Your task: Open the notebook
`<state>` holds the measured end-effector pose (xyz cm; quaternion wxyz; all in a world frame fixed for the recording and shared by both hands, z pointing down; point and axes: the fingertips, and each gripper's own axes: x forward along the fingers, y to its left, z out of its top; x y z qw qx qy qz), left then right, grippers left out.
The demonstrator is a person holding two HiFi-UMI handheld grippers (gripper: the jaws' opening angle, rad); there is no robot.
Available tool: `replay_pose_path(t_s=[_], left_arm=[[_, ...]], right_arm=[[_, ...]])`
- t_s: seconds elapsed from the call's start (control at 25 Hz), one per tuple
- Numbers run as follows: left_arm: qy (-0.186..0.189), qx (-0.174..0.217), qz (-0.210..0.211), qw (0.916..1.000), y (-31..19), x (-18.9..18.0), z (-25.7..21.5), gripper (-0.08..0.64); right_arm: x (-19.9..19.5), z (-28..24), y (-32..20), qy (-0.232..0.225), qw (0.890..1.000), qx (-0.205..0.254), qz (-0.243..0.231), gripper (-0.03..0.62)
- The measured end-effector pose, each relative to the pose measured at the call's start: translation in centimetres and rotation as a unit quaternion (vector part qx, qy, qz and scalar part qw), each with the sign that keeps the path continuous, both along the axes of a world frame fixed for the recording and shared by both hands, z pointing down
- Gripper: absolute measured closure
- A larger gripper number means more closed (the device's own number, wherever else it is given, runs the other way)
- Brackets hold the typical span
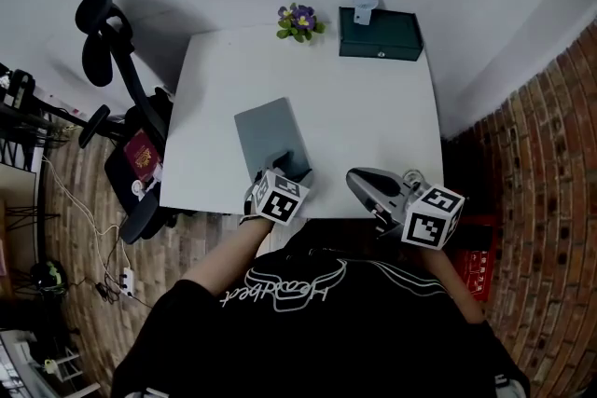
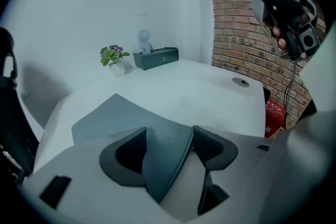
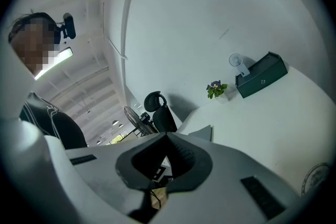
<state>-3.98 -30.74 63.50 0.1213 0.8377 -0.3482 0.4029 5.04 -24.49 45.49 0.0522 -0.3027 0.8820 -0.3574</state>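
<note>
A grey notebook lies shut on the white table, towards its near left side. My left gripper is at the notebook's near right corner. In the left gripper view the notebook's stitched cover corner runs between the jaws of the left gripper. It leans on the left pad, with white showing beside the right pad, so the jaws stand open around it. My right gripper hovers over the table's near edge, shut and empty. From its own view the right gripper has its pads touching.
A dark green box, a small fan and a potted plant stand along the table's far edge. A black office chair stands left of the table. A round grommet sits near the table's right edge.
</note>
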Motion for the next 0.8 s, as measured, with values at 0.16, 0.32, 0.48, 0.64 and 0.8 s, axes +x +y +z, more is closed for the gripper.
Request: replay_pose_path(t_s=[0.16, 0.32, 0.48, 0.64, 0.8], left_arm=[[0.009, -0.003, -0.011, 0.9999, -0.1, -0.2, -0.4, 0.267], [0.016, 0.000, -0.018, 0.9997, 0.0, -0.2, -0.8, 0.286], [0.020, 0.006, -0.024, 0.9995, 0.2, -0.2, -1.5, 0.322], [0.022, 0.014, -0.032, 0.9991, 0.4, -0.3, -2.2, 0.367], [0.029, 0.022, -0.042, 0.9984, 0.5, -0.3, -2.9, 0.412]], right_arm=[[0.3, -0.1, 0.3, 0.004, 1.000, 0.001, 0.001, 0.591], [0.4, -0.1, 0.7, 0.002, 1.000, 0.004, -0.001, 0.591], [0.6, -0.3, 1.1, 0.003, 1.000, 0.007, -0.004, 0.591], [1.1, -0.4, 1.4, 0.005, 1.000, 0.009, -0.002, 0.591], [1.4, -0.3, 1.9, 0.005, 1.000, 0.007, -0.003, 0.591]])
